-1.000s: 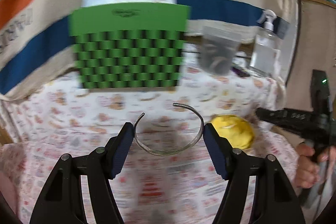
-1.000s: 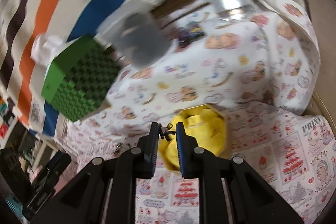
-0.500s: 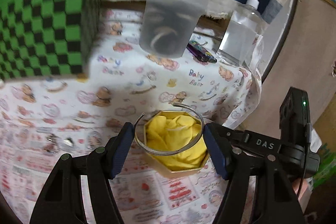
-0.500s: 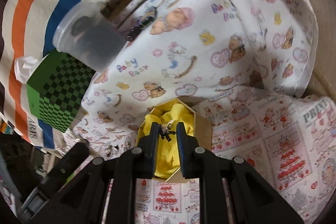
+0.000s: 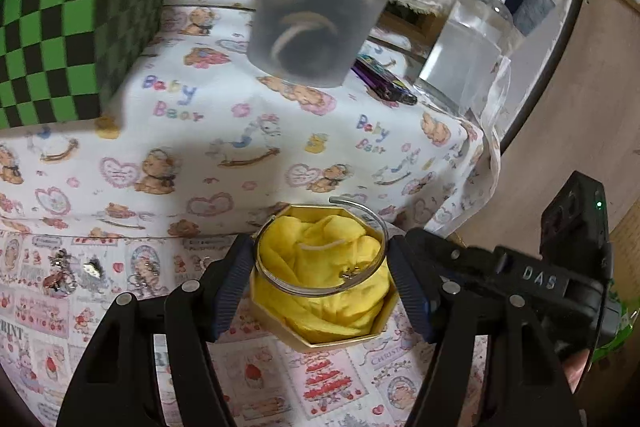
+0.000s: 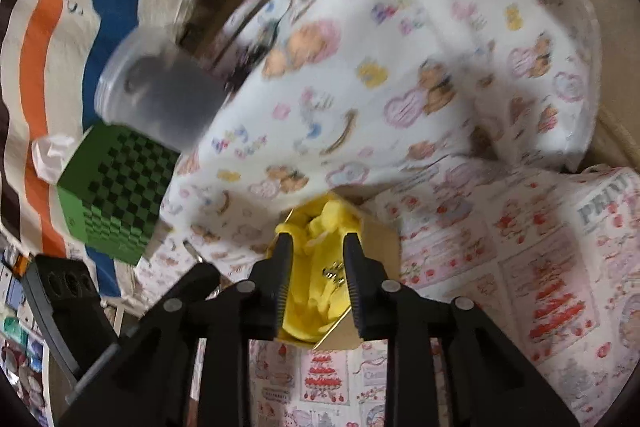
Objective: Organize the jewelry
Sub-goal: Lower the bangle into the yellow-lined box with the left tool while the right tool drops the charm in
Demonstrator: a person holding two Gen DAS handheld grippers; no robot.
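The left gripper (image 5: pixel 320 279) is spread wide yet pinches a silver bangle (image 5: pixel 320 269) across its width, each blue pad pressing one side of the open ring, which hangs right over the gold box (image 5: pixel 340 341) lined with yellow cloth (image 5: pixel 320 259). The right gripper (image 6: pixel 316 275) stands parted and holds nothing, its fingers straddling the box's yellow lining, where a small metal trinket (image 6: pixel 332 273) lies loose between them. More small pieces (image 5: pixel 76 269) lie on the printed cloth (image 5: pixel 200 131) left of the box, and a frosted tub (image 5: pixel 320 3) stands far behind.
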